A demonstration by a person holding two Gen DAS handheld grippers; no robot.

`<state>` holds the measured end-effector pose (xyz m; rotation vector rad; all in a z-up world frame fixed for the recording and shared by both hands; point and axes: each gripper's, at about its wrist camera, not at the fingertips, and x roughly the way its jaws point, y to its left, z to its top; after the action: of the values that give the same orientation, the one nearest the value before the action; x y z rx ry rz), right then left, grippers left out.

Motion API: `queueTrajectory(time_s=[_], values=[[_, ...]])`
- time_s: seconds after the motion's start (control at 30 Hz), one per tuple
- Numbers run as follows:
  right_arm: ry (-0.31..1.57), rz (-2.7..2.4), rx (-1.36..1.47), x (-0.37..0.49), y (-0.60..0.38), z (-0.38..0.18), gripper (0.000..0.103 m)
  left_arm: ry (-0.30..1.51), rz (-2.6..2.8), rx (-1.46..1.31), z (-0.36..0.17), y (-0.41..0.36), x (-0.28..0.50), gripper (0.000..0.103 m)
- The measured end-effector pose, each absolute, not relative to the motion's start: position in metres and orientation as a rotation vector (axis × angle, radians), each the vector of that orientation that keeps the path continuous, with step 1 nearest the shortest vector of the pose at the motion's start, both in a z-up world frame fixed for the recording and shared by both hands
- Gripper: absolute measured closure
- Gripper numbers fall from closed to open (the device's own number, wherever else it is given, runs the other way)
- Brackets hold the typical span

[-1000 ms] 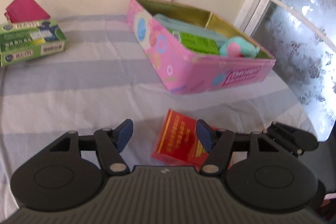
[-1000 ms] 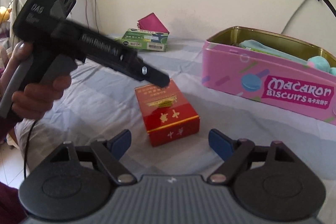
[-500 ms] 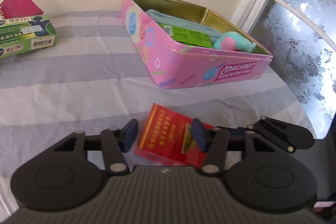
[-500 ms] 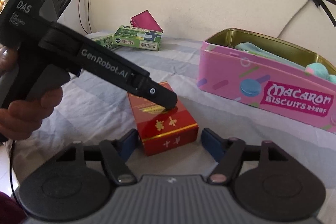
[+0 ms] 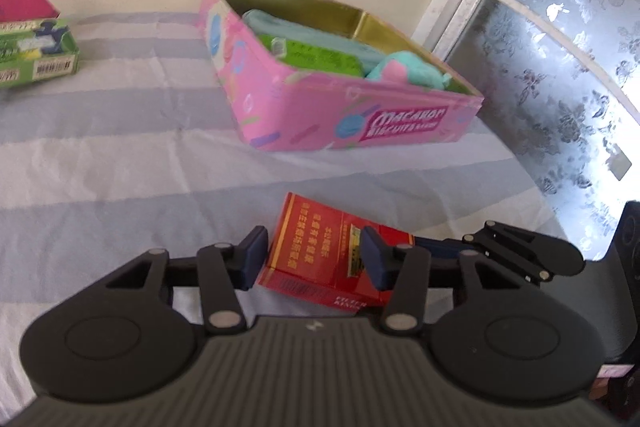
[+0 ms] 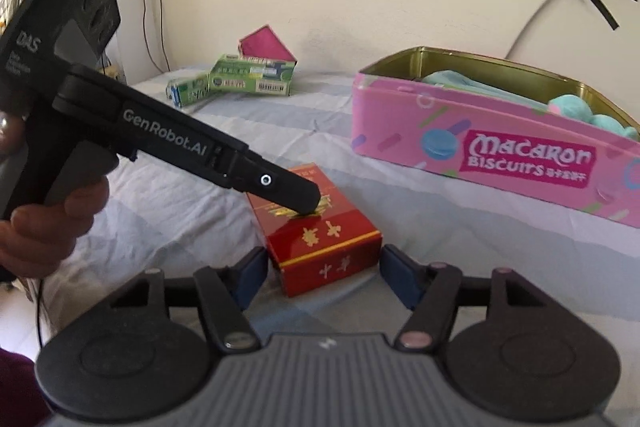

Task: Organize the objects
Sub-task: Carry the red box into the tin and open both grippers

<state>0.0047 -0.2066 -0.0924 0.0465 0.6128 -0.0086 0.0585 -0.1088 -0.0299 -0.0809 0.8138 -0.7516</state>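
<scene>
While both tools close in on it, the red box [image 5: 316,247] lies flat on the striped sheet [image 5: 120,155] at lower centre of both views, in front of the pink tin [image 5: 360,123] and apart from it. The left tool [image 5: 314,255] has just been narrowing with the box between its fingers. In its own view the left pad sits at the box's left edge and the right pad overlaps the top face. In the right view one finger's tip seems to rest on the lid. Whether the pads press on the box, I cannot tell. The right tool [image 6: 325,269] has also just been narrowing and now straddles the box's near end, with a sliver of sheet showing on either side, so its fingers stand apart, not clamped. A hand [image 6: 48,223] holds the left tool at the left of that view. The box looks like a light, stiff card carton with a glossy skin. It should lift easily, but it may slide between smooth pads and dent under a hard squeeze. The best hold is probably across the two long sides near the middle, low enough to catch the walls rather than the lid. Green boxes [image 5: 36,55] wait at upper left.
</scene>
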Motion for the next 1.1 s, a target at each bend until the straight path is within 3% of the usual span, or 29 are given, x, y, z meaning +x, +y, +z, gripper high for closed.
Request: queueTrajectory(time_s=[0.23, 0.4, 0.83, 1.1], values=[[0.451, -0.067, -0.056, 0.021, -0.234, -0.040, 0.040, 0.643, -0.781, -0.010, 0.039, -0.141, 0.084, 0.050], [0.436, -0.077, -0.092, 0.064, -0.289, -0.015, 0.040, 0.583, -0.760, 0.010, 0.061, -0.185, 0.129, 0.050], [0.654, -0.186, -0.112, 0.181, -0.403, -0.037, 0.040, 0.675, -0.708, 0.034, 0.034, -0.297, 0.255, 0.050], [0.603, -0.222, -0.224, 0.179, -0.390, -0.038, 0.035, 0.698, -0.611, 0.061, 0.022, -0.296, 0.261, 0.048]])
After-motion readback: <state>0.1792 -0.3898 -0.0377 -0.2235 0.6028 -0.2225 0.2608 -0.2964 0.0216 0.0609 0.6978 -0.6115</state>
